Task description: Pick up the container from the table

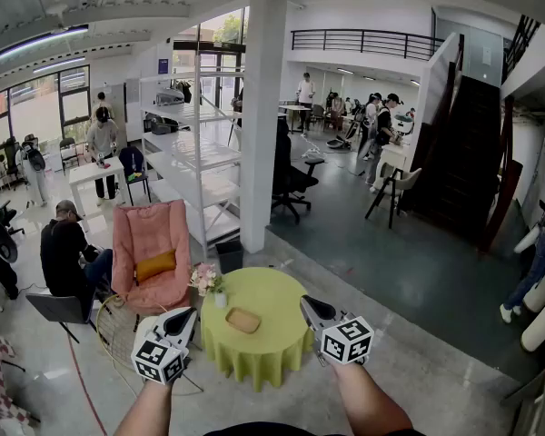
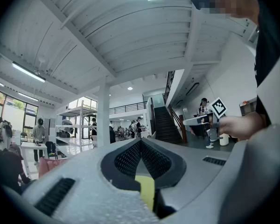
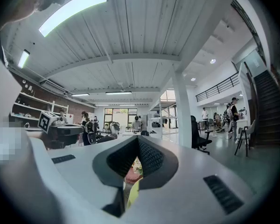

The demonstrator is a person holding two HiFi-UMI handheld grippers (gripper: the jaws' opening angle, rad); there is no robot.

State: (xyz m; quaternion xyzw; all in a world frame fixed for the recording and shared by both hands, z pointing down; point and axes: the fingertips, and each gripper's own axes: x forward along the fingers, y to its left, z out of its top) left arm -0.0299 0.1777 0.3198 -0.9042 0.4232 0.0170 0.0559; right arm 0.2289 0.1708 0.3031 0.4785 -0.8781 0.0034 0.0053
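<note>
a: both grippers are hanging in the air on the near side of the round bench (image 1: pixel 274 296). the left gripper (image 1: pixel 186 318) and right gripper (image 1: pixel 309 305) are showing at either edge of it and touching nothing.

b: so i'm calling this the approach step. the container (image 1: pixel 242 320), a shallow tan tray, is lying on the yellow-green cloth between them, with the flowers (image 1: pixel 205 281) standing further back.

a: and the jaws are sitting pressed together on both sides, tips meeting, gripping nothing.

b: agreed. to my eye the next move is asking one gripper to spread its jaws, tip down from level and reach in over the tray's rim before closing.
</note>
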